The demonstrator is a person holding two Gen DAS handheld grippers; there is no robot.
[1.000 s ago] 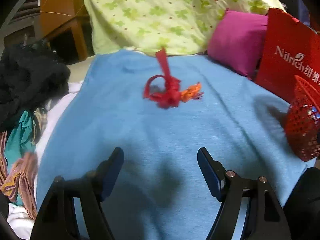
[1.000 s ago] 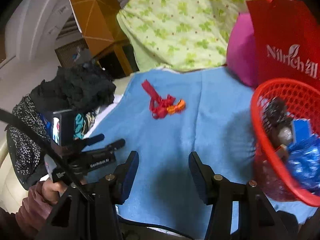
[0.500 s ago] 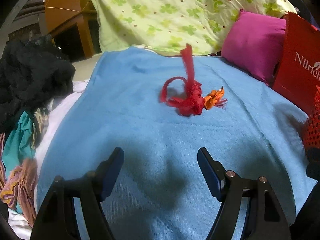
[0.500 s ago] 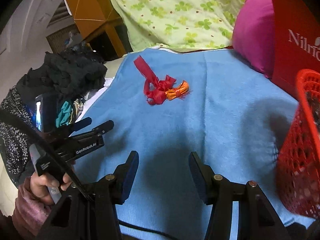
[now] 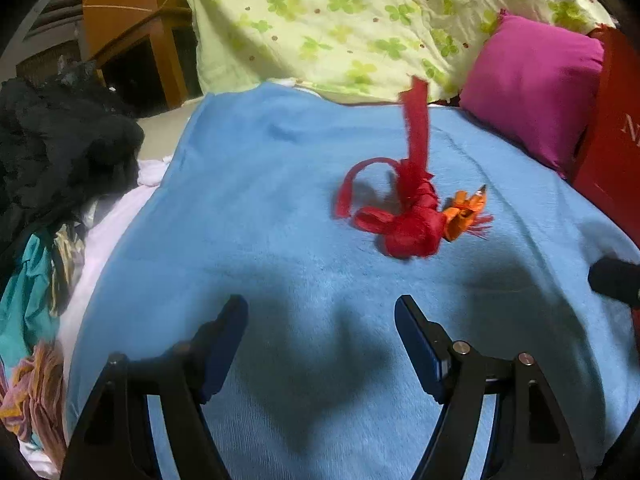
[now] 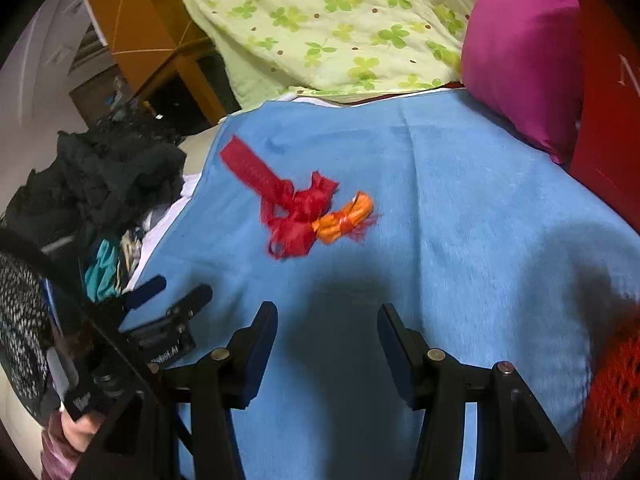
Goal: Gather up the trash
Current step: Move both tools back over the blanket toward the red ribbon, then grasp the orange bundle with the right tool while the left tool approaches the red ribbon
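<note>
2 grippers hover low over the blue blanket [image 5: 248,216], both aimed toward its far edge. The left gripper [image 5: 321,322] has its jaws spread wide with nothing between them; the right gripper [image 6: 327,326] is likewise spread and empty, and sits just beside the left one, near the blanket's near edge.

Only the right wrist view shows the left gripper from outside [image 6: 168,294], gripped by a hand [image 6: 76,428] at the blanket's left edge, and a red mesh basket [image 6: 612,392] at the right edge. The left wrist view shows 1 dark tip of the right gripper at its right border.

The red ribbon bundle [image 5: 404,216] lies mid-blanket, ahead of both grippers, touching an orange wrapper [image 5: 464,212] on its right. The ribbon's long tail [image 6: 252,170] runs from the knot toward the far-left corner. The wrapper's long axis runs roughly left to right.
</note>
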